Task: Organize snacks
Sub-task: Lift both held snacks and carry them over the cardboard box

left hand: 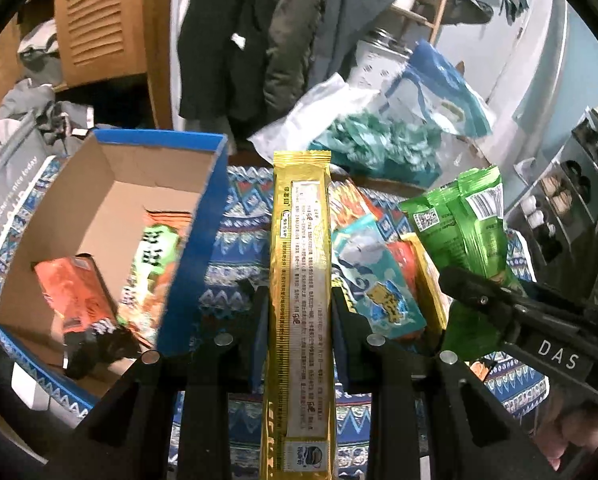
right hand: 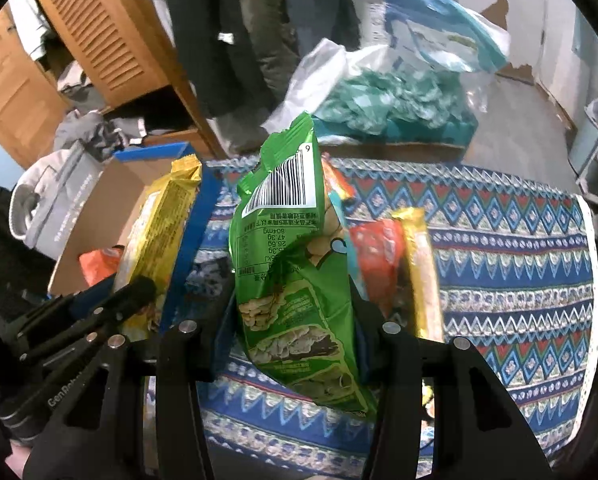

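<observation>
My left gripper is shut on a long gold snack packet, held above the patterned cloth just right of the blue cardboard box. The box holds an orange packet and a green-and-orange packet. My right gripper is shut on a green snack bag, lifted above the cloth; it also shows in the left wrist view. The gold packet and the box show at left in the right wrist view. Beneath lie a teal packet, a red packet and another gold packet.
A blue patterned cloth covers the table. A clear bag of teal wrapped sweets and a blue pouch sit at the far edge. A wooden louvred cabinet, hanging coats and a grey bag stand behind.
</observation>
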Action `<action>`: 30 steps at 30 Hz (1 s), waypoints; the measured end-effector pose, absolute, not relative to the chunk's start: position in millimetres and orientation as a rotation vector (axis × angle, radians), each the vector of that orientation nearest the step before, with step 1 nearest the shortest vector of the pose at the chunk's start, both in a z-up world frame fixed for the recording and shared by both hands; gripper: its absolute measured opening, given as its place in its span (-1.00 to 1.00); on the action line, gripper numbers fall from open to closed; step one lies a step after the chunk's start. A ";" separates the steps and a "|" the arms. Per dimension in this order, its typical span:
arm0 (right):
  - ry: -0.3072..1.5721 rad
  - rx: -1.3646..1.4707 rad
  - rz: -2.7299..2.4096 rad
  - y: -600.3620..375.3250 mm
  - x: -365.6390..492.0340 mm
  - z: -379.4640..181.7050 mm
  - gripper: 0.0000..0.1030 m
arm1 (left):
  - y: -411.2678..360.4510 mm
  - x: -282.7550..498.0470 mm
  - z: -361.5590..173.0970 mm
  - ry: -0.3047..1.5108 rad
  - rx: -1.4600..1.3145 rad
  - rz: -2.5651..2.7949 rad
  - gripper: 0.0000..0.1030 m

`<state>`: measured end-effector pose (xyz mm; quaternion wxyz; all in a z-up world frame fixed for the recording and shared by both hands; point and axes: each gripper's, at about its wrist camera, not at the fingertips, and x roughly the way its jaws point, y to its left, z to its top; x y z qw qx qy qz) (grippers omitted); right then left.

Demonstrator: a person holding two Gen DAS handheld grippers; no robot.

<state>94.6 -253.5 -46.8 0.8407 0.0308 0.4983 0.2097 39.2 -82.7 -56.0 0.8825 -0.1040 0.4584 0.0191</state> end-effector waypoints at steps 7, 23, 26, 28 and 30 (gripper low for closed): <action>1.032 0.053 0.504 -220.4 94.4 -32.0 -0.07 | -48.4 33.5 -42.8 0.921 -0.253 0.082 -0.45; 1.027 0.026 0.630 -133.7 101.6 -15.8 -0.07 | 33.4 20.5 -30.9 0.869 -0.330 0.186 -0.45; 1.031 0.023 0.656 -114.3 102.9 -14.7 -0.07 | 50.0 19.3 -33.1 0.870 -0.355 0.206 -0.45; 1.040 0.023 0.676 -100.5 103.7 -15.7 -0.07 | 59.9 17.9 -35.5 0.873 -0.372 0.218 -0.45; 1.049 0.026 0.690 -90.0 103.9 -16.4 -0.07 | 70.6 16.4 -38.0 0.876 -0.386 0.231 -0.45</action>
